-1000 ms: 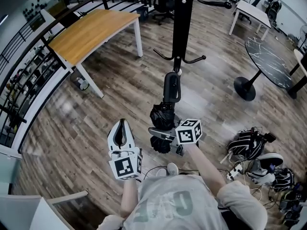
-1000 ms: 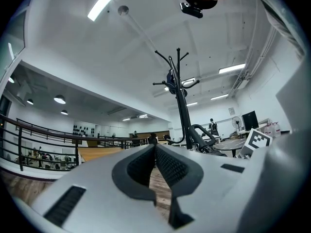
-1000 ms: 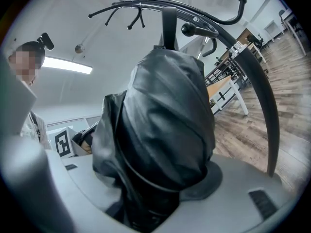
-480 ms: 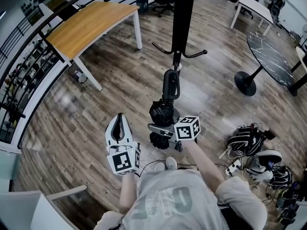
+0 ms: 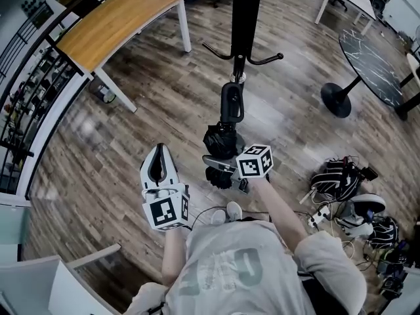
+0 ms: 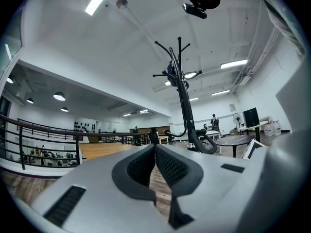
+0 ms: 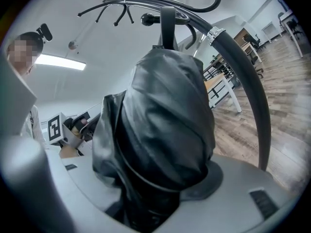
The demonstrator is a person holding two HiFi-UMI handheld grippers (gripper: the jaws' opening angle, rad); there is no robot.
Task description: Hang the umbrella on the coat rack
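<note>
The black coat rack (image 5: pixel 247 12) stands ahead, its lower hooks (image 5: pixel 266 60) curling out from the pole. A folded black umbrella (image 5: pixel 221 142) is held upright just in front of it, its curved handle (image 5: pixel 231 104) reaching up close under those hooks. My right gripper (image 5: pixel 220 170) is shut on the umbrella's bunched canopy (image 7: pixel 160 130), which fills the right gripper view, with the handle (image 7: pixel 243 81) arching past on the right. My left gripper (image 5: pixel 157 152) hovers to the left of the umbrella, apart from it, its pads (image 6: pixel 170 165) pressed together on nothing. The rack (image 6: pixel 181 96) rises beyond it.
A wooden-topped table (image 5: pixel 111 25) stands at the back left beside a railing (image 5: pixel 26 97). A dark round table (image 5: pixel 374 58) is at the right, and bags, shoes and cables (image 5: pixel 348 195) lie on the floor near my right side. A white chair (image 5: pixel 39 281) shows at bottom left.
My right gripper has sunk a little with the umbrella still in it. The left gripper has barely shifted. Both jaws stand as before.
</note>
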